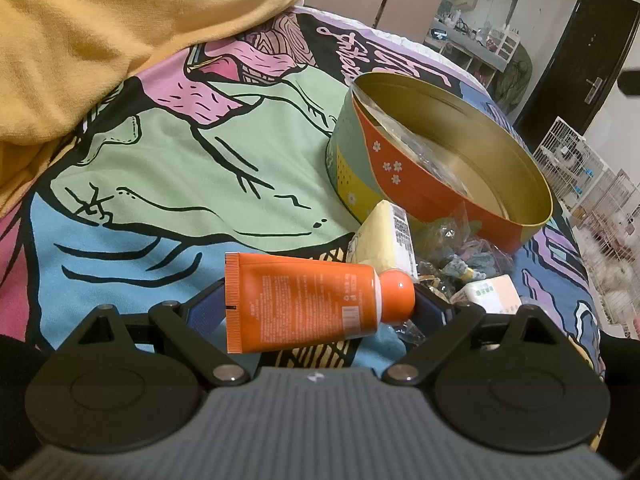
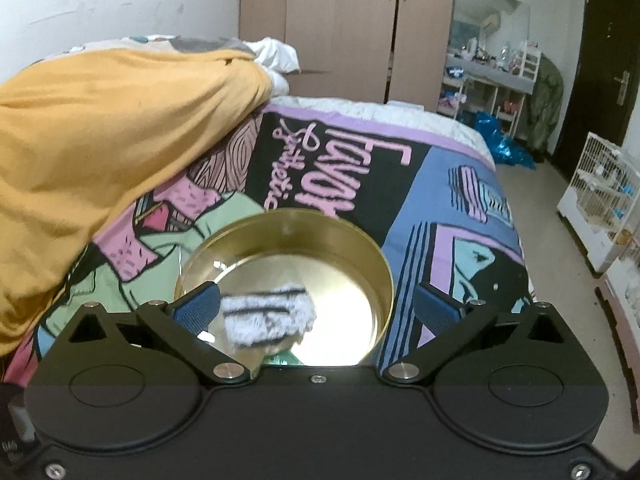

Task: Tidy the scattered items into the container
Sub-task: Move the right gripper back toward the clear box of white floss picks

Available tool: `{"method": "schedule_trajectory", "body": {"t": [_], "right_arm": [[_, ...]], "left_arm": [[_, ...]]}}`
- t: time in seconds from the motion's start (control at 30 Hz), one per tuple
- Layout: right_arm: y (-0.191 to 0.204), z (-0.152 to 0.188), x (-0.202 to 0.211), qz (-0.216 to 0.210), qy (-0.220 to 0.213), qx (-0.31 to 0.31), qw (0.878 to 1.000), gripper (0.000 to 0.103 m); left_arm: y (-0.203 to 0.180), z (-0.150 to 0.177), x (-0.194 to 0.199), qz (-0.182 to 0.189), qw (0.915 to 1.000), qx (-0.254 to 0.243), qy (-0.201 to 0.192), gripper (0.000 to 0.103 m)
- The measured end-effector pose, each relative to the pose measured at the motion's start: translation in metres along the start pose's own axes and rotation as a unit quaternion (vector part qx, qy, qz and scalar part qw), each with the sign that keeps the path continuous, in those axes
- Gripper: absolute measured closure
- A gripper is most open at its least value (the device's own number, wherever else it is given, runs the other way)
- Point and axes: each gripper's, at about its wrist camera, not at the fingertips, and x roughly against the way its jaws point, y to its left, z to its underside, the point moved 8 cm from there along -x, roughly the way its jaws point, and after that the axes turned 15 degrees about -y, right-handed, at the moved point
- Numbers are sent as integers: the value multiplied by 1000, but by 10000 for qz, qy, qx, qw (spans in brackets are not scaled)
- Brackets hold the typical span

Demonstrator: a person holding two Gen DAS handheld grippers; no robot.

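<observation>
A round tin (image 1: 404, 184) with a gold inside and orange, green and yellow outside sits on the bed. In the left wrist view my left gripper (image 1: 320, 304) is shut on an orange tube (image 1: 312, 304), held crosswise near the tin. A yellow packet (image 1: 384, 236), a clear bag of small items (image 1: 472, 252) and a white pack (image 1: 492, 292) lie beside the tin. In the right wrist view my right gripper (image 2: 316, 308) is open above the tin (image 2: 320, 236). A blurred white and black fuzzy item (image 2: 268, 316) is between the fingers, over the tin's floor.
A yellow blanket (image 1: 100, 40) is heaped at the left of the patterned bed cover (image 1: 180, 160). The bed's right edge drops to the floor, with white wire cages (image 2: 604, 200) beyond. A wardrobe (image 2: 344, 28) and a dark door (image 2: 604, 60) stand at the back.
</observation>
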Motion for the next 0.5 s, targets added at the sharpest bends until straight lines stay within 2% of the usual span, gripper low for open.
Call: {"method": "schedule_trajectory", "body": {"t": [0.27, 0.5], "right_arm": [[-2, 47, 11, -141, 463, 21, 9988, 0], [-13, 82, 23, -151, 702, -32, 9974, 0]], "left_arm": [[-3, 1, 0, 27, 9999, -107, 35, 9], [-4, 3, -1, -13, 9998, -187, 67, 9]]}}
